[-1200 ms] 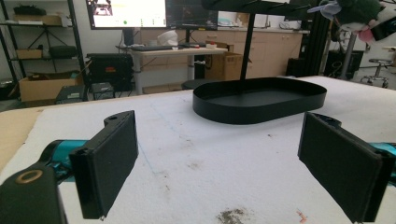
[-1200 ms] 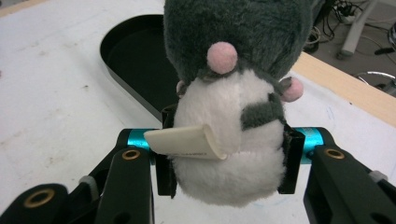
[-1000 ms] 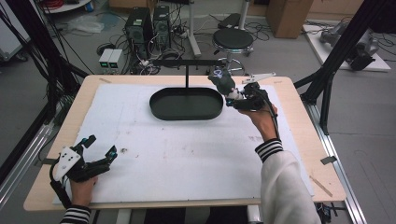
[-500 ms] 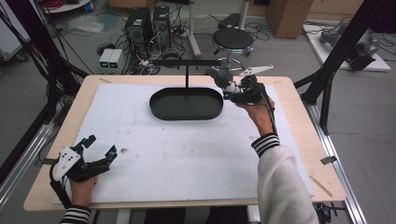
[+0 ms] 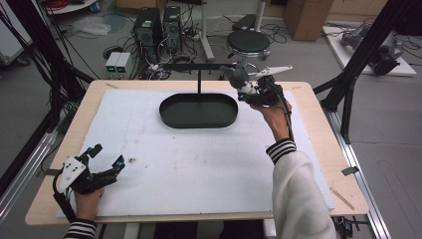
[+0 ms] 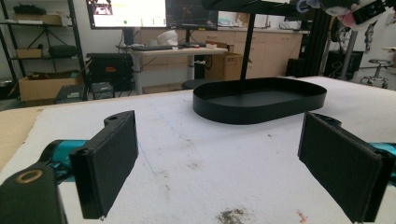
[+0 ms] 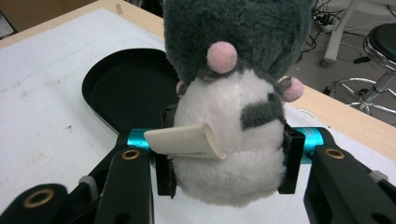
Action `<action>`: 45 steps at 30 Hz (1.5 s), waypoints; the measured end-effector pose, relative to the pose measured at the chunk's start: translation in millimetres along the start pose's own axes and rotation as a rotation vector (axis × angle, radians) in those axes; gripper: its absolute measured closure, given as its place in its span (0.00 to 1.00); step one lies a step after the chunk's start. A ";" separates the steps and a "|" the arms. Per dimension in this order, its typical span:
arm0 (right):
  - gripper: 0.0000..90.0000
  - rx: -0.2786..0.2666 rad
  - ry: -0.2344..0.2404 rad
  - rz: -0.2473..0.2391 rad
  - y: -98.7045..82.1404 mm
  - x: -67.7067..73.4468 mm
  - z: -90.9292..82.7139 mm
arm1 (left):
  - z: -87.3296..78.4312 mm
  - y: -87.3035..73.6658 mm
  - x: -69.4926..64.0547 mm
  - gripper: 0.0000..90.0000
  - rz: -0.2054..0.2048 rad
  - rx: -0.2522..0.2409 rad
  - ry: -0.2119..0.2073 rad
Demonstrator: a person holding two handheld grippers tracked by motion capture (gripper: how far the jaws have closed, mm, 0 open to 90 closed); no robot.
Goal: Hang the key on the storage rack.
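A grey and white plush toy (image 7: 233,102) with pink paws and a cream tag sits squeezed between the jaws of my right gripper (image 7: 226,161). In the high view that gripper (image 5: 254,93) holds the plush toy (image 5: 236,75) in the air by the right end of the black oval tray (image 5: 199,119), close to the crossbar of the black T-shaped stand (image 5: 199,67). My left gripper (image 5: 105,158) rests near the table's front left corner, open, nothing between its pads (image 6: 109,161). The tray (image 6: 259,107) lies ahead of it.
White foam sheet (image 5: 199,169) covers the wooden table (image 5: 318,144). A small dark stain (image 5: 133,160) marks the sheet beside the left gripper. Black frame posts (image 5: 358,64) stand at the table's right, and a stool (image 5: 248,42) and computers sit behind it.
The right gripper has carried the plush toy up and slightly back, from beside the tray's right end towards the stand's crossbar. The left gripper has stayed put.
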State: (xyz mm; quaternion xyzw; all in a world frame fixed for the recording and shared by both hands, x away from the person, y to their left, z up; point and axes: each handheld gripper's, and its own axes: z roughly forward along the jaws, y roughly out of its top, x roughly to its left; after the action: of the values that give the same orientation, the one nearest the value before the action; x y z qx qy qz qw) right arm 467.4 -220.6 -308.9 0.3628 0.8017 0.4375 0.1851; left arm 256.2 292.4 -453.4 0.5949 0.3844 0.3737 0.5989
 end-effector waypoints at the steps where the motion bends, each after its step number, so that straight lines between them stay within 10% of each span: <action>1: 0.59 -0.001 -0.005 0.002 -0.2 -0.8 0.3 | 0.0 0.0 0.0 0.14 0.000 0.000 0.000; 45: 0.59 0.044 -0.087 0.111 -22.0 -25.5 20.0 | -0.2 -0.1 -0.3 0.14 0.001 0.000 -0.001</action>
State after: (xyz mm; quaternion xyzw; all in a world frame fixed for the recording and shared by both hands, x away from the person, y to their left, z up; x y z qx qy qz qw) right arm 487.5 -236.0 -338.7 0.4292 0.7811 0.4131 0.1872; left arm 255.8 292.2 -453.5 0.5954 0.3836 0.3738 0.5989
